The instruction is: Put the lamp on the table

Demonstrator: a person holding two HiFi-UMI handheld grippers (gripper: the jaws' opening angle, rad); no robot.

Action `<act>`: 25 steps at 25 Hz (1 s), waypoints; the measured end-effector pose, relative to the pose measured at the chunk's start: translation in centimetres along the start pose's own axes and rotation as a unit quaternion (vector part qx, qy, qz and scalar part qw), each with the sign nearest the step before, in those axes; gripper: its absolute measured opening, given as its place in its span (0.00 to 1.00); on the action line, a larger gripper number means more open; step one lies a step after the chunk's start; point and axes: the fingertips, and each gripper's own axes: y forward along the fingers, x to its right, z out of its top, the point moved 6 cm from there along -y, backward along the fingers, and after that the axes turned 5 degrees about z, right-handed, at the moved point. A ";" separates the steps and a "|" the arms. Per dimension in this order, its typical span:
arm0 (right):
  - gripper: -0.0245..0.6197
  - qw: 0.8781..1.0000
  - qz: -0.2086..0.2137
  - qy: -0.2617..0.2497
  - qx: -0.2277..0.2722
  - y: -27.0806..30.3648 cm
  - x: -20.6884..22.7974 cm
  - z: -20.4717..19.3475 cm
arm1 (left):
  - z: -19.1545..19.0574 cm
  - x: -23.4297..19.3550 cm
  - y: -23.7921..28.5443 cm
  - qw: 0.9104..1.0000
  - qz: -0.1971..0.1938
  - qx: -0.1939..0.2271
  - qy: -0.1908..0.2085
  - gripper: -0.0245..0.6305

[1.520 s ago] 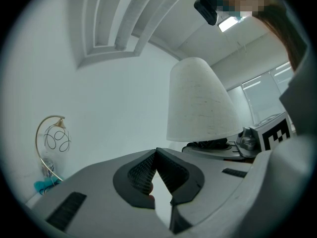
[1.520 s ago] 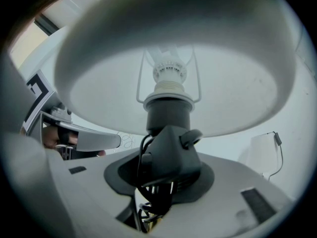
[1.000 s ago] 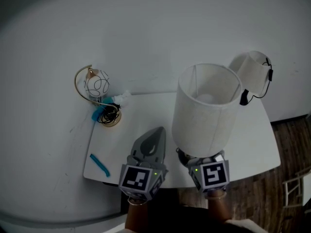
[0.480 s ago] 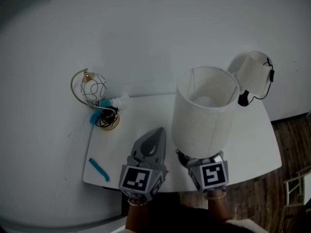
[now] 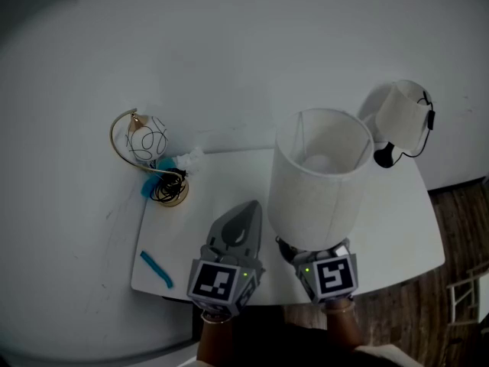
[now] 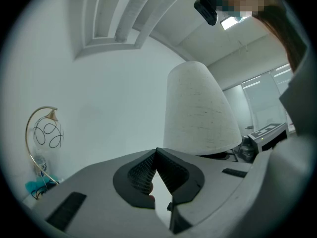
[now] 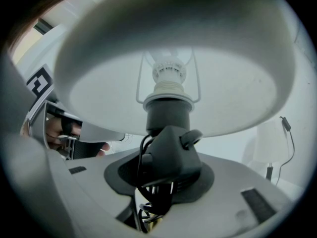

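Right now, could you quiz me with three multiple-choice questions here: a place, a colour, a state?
1. The blue strip lies on the table: A) near its front left corner; B) at its right edge; C) mid-table.
2. The held lamp's shade is: A) red; B) white; C) green.
3. The right hand-held gripper is: A) open, empty; B) out of view; C) shut on the lamp.
A: the head view shows it by that corner. B: it looks white all over. C: its jaws clamp the dark part under the bulb socket.
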 end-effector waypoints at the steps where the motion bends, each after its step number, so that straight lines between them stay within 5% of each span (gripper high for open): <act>1: 0.26 1.000 0.001 0.000 0.000 0.1 0.0 -0.1 | 0.0 0.0 0.1 1.000 -0.001 0.000 0.000 0.03; 25: 0.26 1.000 0.006 0.008 -0.006 1.6 0.5 -2.2 | -1.1 -0.9 1.9 1.000 -0.008 -0.008 -0.005 0.03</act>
